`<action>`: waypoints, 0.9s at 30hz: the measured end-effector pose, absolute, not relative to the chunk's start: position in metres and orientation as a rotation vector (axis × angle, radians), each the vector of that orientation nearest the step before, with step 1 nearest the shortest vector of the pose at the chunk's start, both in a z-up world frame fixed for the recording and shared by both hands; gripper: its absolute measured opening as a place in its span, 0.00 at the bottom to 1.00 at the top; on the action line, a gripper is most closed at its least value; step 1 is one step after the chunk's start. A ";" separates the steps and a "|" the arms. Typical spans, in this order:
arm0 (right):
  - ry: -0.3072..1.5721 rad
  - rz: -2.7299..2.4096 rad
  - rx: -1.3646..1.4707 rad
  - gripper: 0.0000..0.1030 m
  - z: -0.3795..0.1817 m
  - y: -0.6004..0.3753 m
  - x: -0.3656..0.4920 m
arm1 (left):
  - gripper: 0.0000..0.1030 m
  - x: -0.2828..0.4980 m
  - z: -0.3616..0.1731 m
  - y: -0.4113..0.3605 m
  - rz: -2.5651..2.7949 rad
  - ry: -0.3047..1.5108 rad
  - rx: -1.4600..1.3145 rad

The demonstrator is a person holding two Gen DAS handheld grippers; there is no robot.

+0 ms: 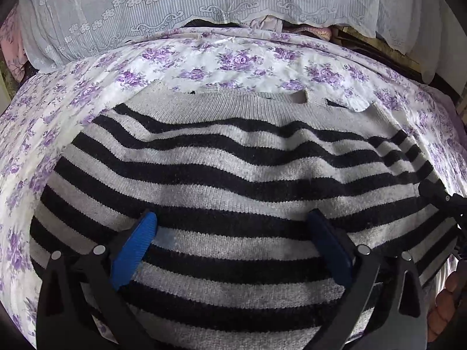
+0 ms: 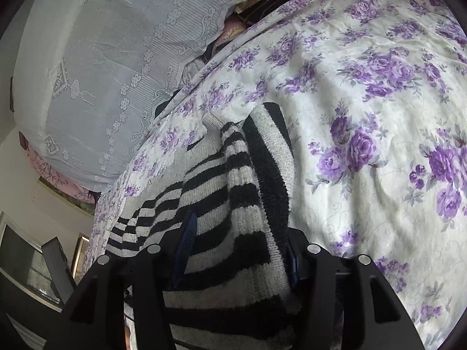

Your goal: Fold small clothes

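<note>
A black-and-grey striped sweater (image 1: pixel 233 169) lies spread on the purple-flowered bed sheet (image 1: pixel 239 61). Its plain grey hem points away from me. My left gripper (image 1: pixel 233 227) hovers over the middle of the sweater, open, with its blue pads (image 1: pixel 137 245) wide apart and only flat knit beneath. In the right wrist view, a thick bunched fold of the sweater (image 2: pixel 242 192) runs up between the fingers of my right gripper (image 2: pixel 239 233). The fold fills the gap and both pads press on it. The right gripper's black tip (image 1: pixel 437 195) shows at the sweater's right edge in the left wrist view.
A pale lace-covered pillow (image 1: pixel 175 14) (image 2: pixel 87 73) lies along the far side of the bed. Flowered sheet (image 2: pixel 379 116) stretches bare to the right of the sweater. A person's fingers (image 1: pixel 446 300) show at the lower right. Dark framed furniture (image 2: pixel 26 262) stands beyond the bed's left edge.
</note>
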State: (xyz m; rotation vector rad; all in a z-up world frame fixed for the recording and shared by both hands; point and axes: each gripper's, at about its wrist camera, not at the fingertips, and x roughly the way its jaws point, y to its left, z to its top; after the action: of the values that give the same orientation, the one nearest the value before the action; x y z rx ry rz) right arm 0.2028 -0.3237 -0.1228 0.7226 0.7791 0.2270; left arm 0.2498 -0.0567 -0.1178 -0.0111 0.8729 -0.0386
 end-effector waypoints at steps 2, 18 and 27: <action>0.777 0.224 0.697 0.57 -0.122 -0.319 0.204 | 0.96 0.248 -0.117 -0.057 -0.042 0.873 -0.015; 0.766 0.238 0.587 0.89 -0.114 -0.296 0.200 | 0.96 0.245 -0.112 -0.051 -0.075 0.872 -0.034; 0.766 0.208 0.585 0.92 -0.113 -0.293 0.176 | 0.96 0.250 -0.118 -0.043 -0.061 0.892 -0.027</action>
State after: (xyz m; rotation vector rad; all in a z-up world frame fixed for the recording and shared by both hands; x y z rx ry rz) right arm 0.1762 -0.2931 -0.1132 0.5848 0.7655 0.2084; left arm 0.2501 -0.0426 -0.1180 -0.0270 0.8923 -0.0612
